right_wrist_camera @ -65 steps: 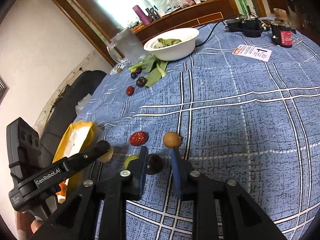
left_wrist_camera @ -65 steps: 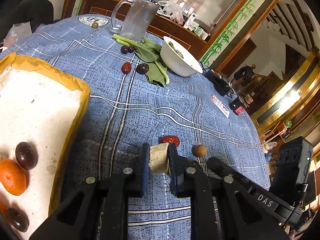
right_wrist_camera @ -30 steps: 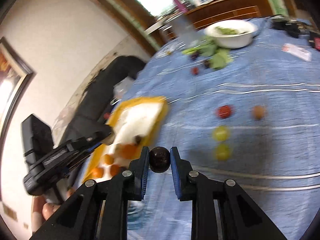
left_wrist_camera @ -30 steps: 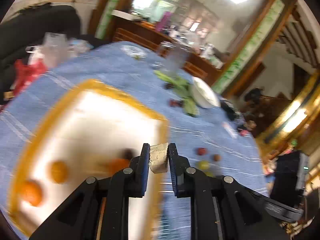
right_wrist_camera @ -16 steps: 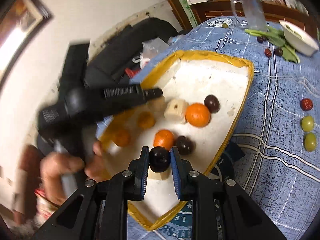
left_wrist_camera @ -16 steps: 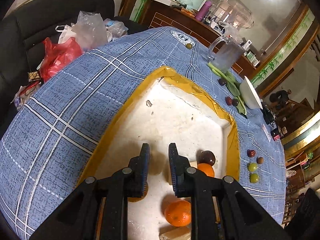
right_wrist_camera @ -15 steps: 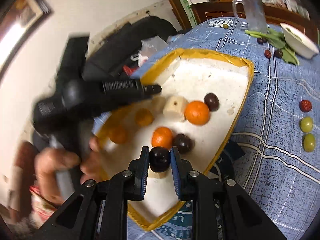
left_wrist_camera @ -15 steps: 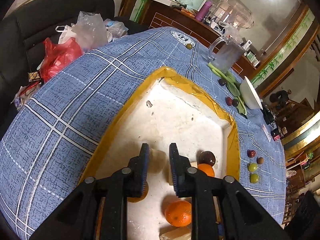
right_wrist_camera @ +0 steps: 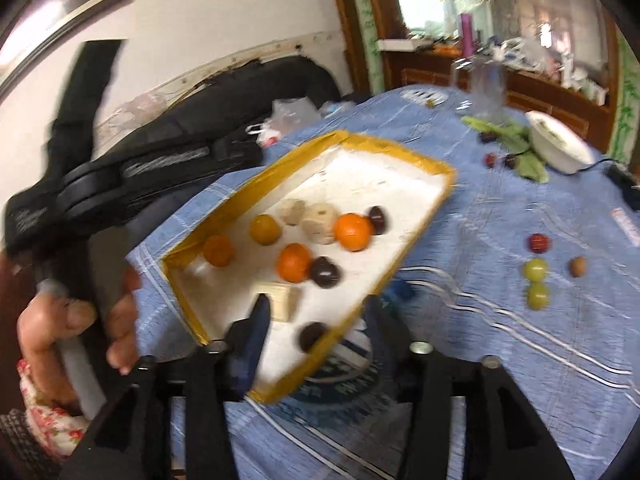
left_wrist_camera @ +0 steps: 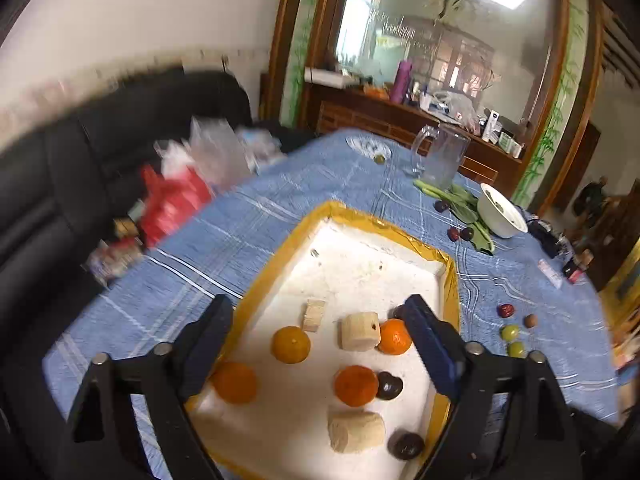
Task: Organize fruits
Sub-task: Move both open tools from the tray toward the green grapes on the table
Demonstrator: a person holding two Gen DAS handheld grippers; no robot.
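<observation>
Lying inside the yellow-rimmed white tray (left_wrist_camera: 362, 216): four oranges, three pale cut chunks and three dark plums, the nearest plum (left_wrist_camera: 405, 445) sitting by the tray's near right corner, beside a cut chunk (left_wrist_camera: 356, 431). Resting toward the tray's middle: an orange (left_wrist_camera: 291, 344), another orange (left_wrist_camera: 355, 385) touching a dark plum (left_wrist_camera: 389, 385), and a holed chunk (left_wrist_camera: 360, 331) against a further orange (left_wrist_camera: 395, 336). Leaving the far half of the tray bare, with open room there.

Hovering spread wide over the near end of the tray: the left gripper (left_wrist_camera: 318, 346), holding nothing, its fingers standing over the tray's left and right rims. Hanging spread and bare likewise: the right gripper (right_wrist_camera: 316, 330), just above the tray's near corner, the dark plum (right_wrist_camera: 312, 336) lying between its fingers on the tray floor.

Sitting loose on the blue plaid tabletop (right_wrist_camera: 500, 320), well apart from the tray's right rim: a red date (right_wrist_camera: 539, 242), two green fruits (right_wrist_camera: 536, 269), and a small brown fruit (right_wrist_camera: 578, 267). Standing farther back: a white bowl (left_wrist_camera: 502, 216), leafy greens (left_wrist_camera: 466, 210) with more dark fruits beside them, and a clear pitcher (left_wrist_camera: 442, 156). Blurring behind the tabletop: a black sofa (left_wrist_camera: 100, 152), plastic bags, a wooden sideboard.
</observation>
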